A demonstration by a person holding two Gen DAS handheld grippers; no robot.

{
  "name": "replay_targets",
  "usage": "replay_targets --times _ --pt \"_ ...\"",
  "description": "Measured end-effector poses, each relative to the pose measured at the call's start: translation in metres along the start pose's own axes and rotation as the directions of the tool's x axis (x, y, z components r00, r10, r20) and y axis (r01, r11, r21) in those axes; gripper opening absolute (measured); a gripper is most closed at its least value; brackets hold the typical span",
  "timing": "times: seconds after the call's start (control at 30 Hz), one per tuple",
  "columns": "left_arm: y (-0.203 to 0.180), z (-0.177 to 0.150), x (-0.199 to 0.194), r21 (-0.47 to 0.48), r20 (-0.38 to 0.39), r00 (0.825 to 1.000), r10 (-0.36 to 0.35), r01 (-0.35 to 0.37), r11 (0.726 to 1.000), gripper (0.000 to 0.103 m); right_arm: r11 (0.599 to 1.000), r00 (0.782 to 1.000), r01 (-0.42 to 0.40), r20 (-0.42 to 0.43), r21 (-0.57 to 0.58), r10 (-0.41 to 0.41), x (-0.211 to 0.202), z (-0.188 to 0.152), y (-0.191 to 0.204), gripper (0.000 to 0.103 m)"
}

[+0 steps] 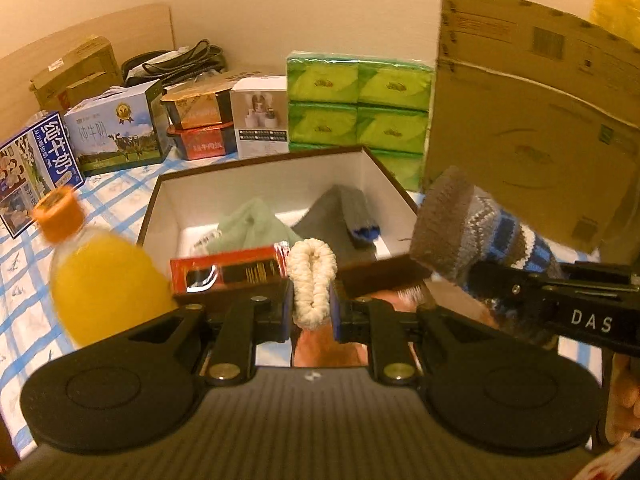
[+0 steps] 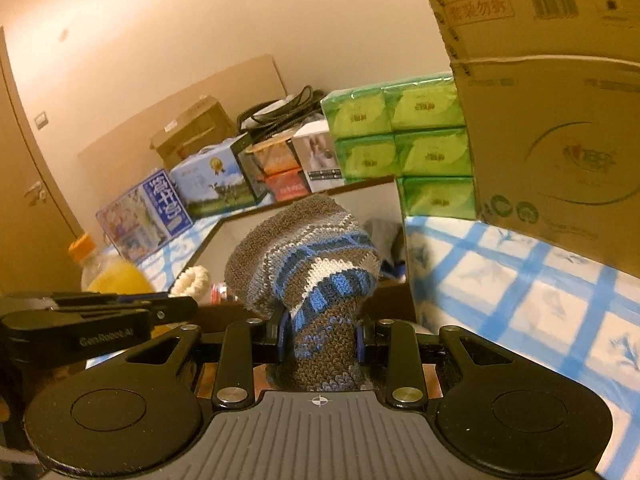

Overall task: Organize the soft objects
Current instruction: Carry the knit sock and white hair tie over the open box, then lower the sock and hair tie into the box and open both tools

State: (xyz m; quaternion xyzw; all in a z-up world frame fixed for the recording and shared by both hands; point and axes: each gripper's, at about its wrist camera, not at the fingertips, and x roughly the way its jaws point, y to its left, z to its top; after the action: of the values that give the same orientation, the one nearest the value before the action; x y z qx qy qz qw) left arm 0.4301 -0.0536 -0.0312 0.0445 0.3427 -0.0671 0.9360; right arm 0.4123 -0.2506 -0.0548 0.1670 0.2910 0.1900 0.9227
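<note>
Scrunchie, cream, sits pinched in the left hand-held gripper beside the open box. Right hand-held gripper clamps a striped knit sock; both hover above the box.

between the blue pads of the black left hand-held gripper sits a cream scrunchie. the black right hand-held gripper holds a knitted sock striped grey-brown, blue and white. ahead of both, the box is white inside with a dark brown rim, holding a pale green cloth and a grey sock with a blue tip. left of the left hand-held gripper, a bottle of orange-yellow drink has an orange cap. the table cloth is white with a blue check. the tissue packs behind are green.
</note>
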Motion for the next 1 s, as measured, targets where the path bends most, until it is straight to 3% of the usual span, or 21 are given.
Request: replay_targets --times 0.23,0.57,1.0 --pt "-0.002 0.034 0.048 -0.031 -0.001 0.999 0.046 -0.046 0.998 0.017 0.999 1.0 -0.023 -0.009 0.031 0.023 0.051 0.033 -0.019 0.03" --pt "0.005 0.051 0.108 -0.07 -0.046 0.994 0.099 -0.102 0.992 0.017 0.995 0.998 -0.056 -0.018 0.083 0.058 0.118 0.065 -0.047 0.03" --pt "0.019 0.044 0.149 -0.104 -0.094 0.984 0.148 -0.158 0.982 0.017 0.997 0.996 -0.039 -0.077 0.062 0.044 0.171 0.06 -0.055 0.031"
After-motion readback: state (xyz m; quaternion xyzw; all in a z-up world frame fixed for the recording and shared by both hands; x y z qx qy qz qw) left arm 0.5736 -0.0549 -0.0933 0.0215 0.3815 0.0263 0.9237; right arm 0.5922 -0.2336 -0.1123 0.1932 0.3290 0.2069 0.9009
